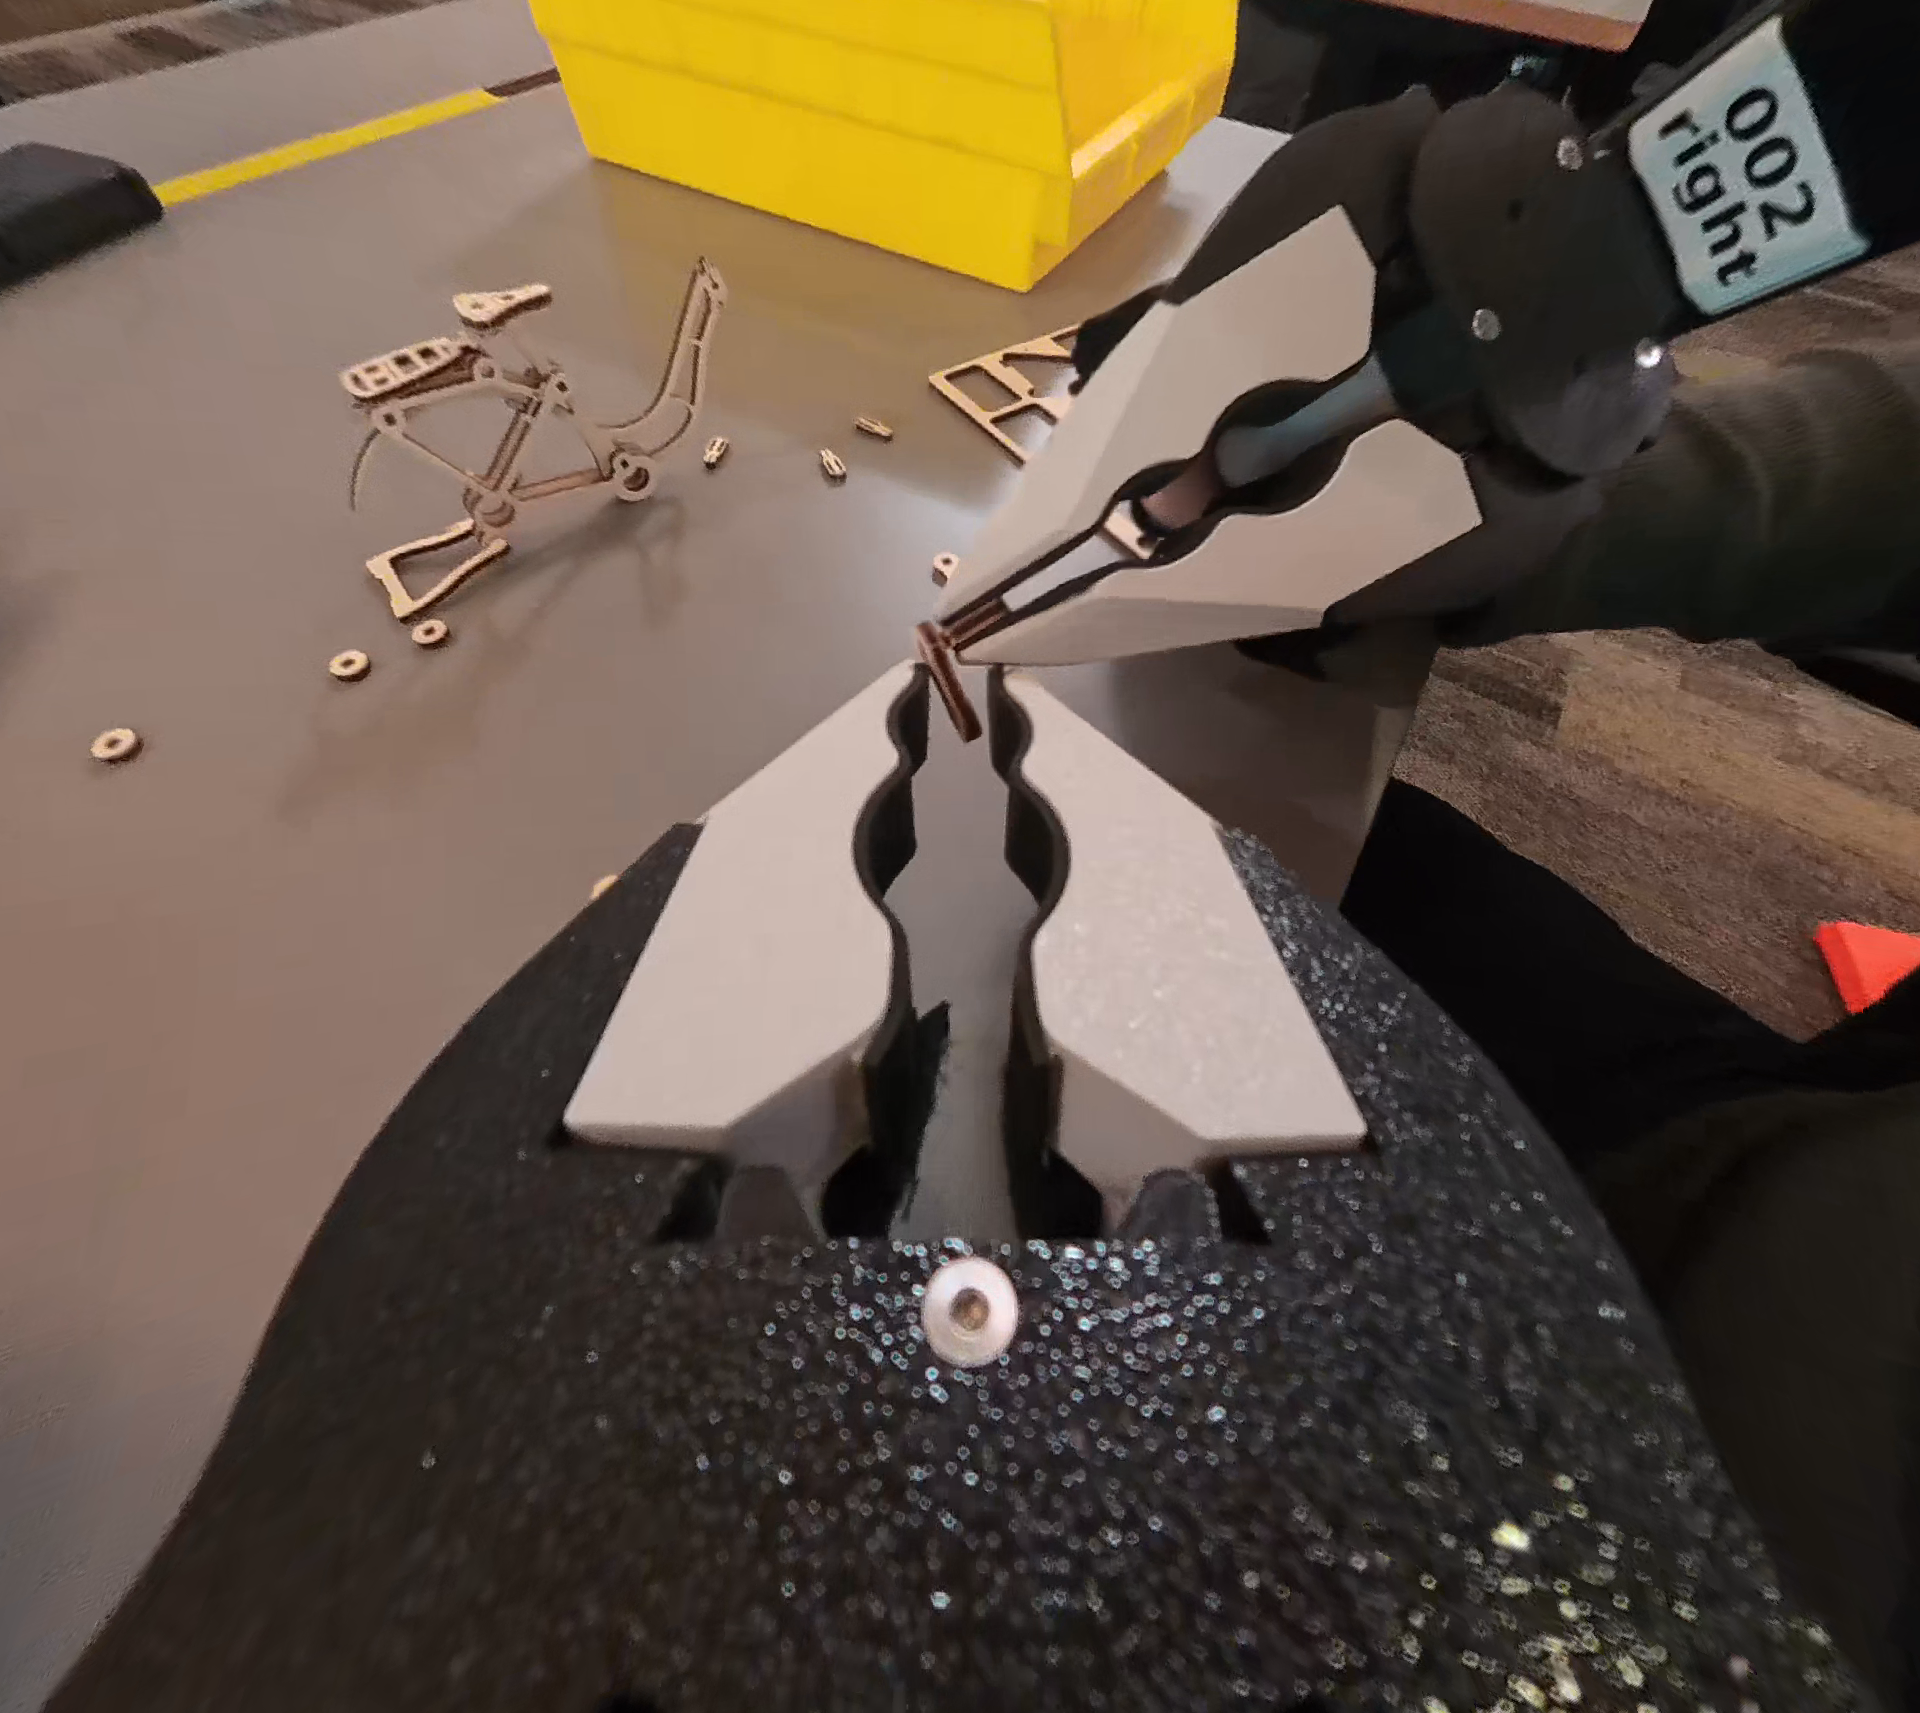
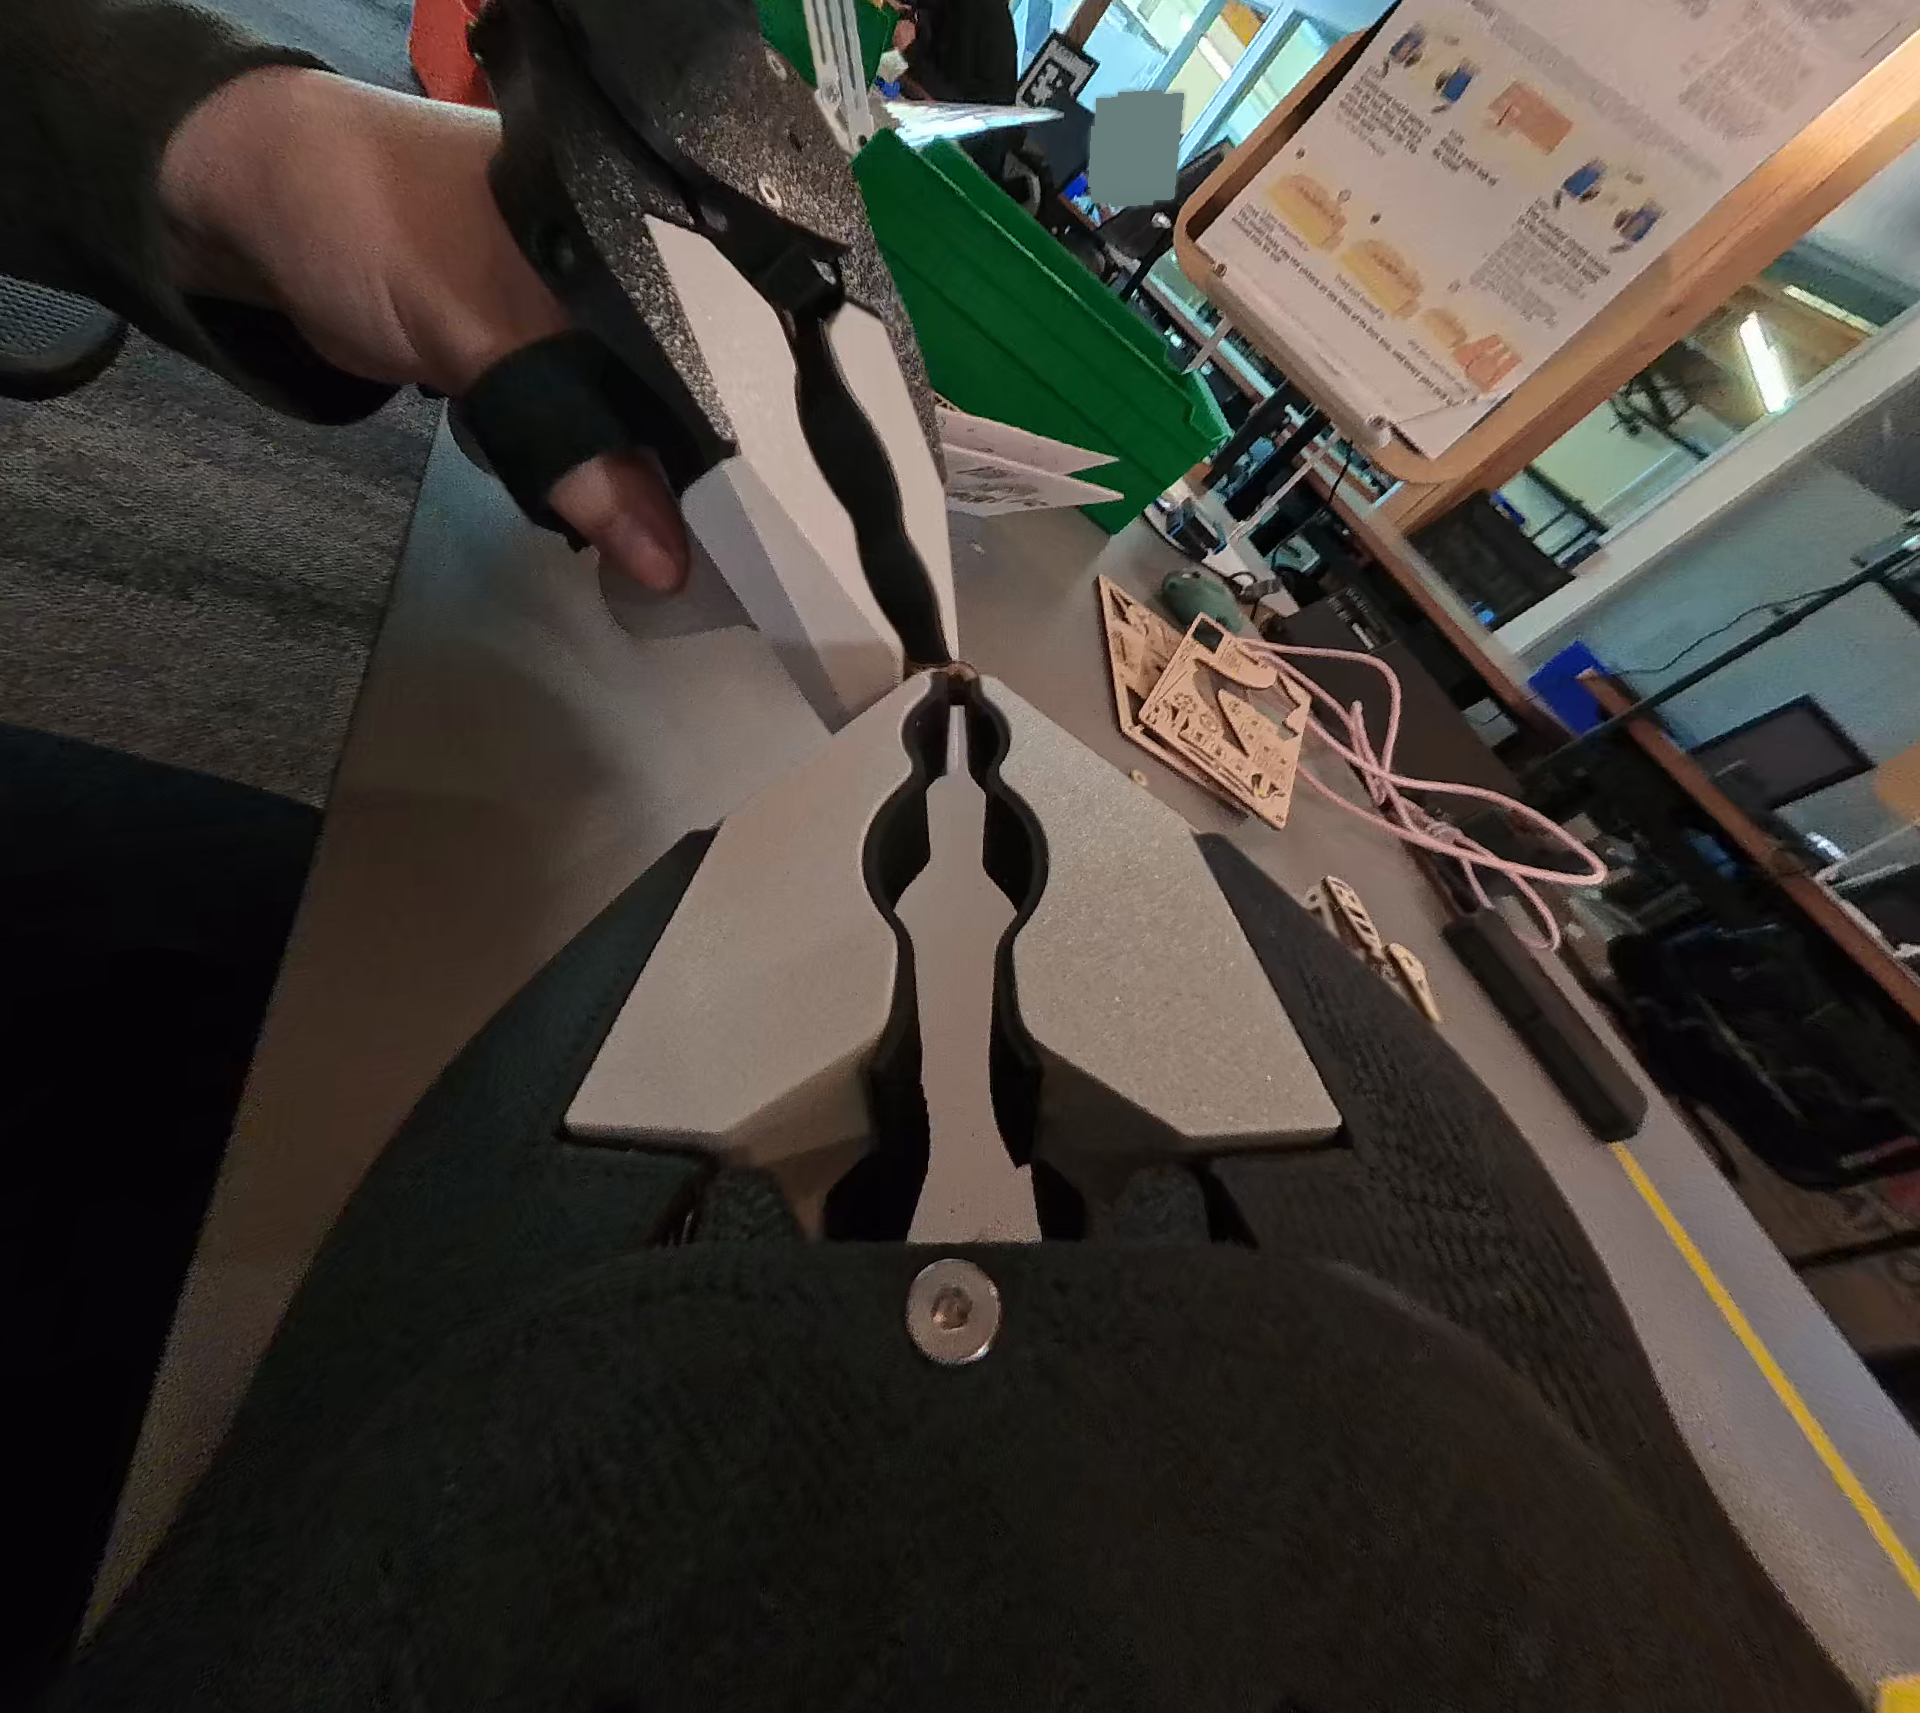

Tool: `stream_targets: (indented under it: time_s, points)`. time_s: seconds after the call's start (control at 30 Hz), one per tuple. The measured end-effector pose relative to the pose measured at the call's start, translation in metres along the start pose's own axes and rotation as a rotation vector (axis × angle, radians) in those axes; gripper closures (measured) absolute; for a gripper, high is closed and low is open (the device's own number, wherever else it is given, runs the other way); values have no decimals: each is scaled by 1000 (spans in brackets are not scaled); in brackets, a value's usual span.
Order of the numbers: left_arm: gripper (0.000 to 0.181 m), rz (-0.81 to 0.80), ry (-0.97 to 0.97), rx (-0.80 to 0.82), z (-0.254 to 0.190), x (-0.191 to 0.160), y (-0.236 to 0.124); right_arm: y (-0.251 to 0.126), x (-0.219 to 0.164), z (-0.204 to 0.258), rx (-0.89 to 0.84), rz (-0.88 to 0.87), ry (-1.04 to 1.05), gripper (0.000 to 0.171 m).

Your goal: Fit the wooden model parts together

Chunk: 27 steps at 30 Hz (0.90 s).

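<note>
My right gripper (image 1: pixel 951 633) comes in from the right and is shut on a small dark wooden piece (image 1: pixel 951 692) at its very tips. The piece hangs down between the tips of my left gripper (image 1: pixel 958 678), which stands open with a narrow gap on each side of the piece. In the right wrist view my right gripper (image 2: pixel 954 681) pinches the piece (image 2: pixel 957 673), and the left gripper (image 2: pixel 928 661) comes down from above to meet it. A partly built wooden bicycle model (image 1: pixel 520 427) stands on the grey table (image 1: pixel 260 936) to the left.
Loose wooden washers (image 1: pixel 350 664) and small pegs (image 1: pixel 831 463) lie near the model. A cut-out wooden sheet (image 1: pixel 1013 401) lies behind the right gripper; more sheets (image 2: pixel 1216 707) lie beside a pink cord (image 2: pixel 1455 790). A yellow bin (image 1: pixel 883 53) stands at the back. The table edge is at the right. Less than 4 cm separates the two grippers' tips. From either gripper's tips it is about 15 centimeters to the partly built wooden bicycle model (image 1: pixel 520 427).
</note>
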<state>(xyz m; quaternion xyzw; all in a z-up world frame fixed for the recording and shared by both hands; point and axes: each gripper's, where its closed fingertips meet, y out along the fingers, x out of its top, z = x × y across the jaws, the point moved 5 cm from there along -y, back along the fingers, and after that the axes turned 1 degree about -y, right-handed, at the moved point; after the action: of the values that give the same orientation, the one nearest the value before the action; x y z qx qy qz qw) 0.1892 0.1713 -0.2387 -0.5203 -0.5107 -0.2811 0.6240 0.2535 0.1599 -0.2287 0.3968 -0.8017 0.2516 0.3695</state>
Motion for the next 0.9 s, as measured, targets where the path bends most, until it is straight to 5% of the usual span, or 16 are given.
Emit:
stream_targets:
  time_s: [0.37, 0.47, 0.6, 0.9]
  points:
    - [181, -57, 25, 22, 11, 1, 3, 3, -2, -3, -47, 0, -127, 168]
    - [181, -71, 74, 8, 12, 0, 3, 1, -2, -8, -41, -24, -64, 154]
    - [181, -83, 240, -32, 10, -2, 1, -6, 6, -11, 76, -147, 70, 139]
    - [181, -10, 598, -157, 5, -17, 16, -8, -18, -3, 281, -37, 39, 122]
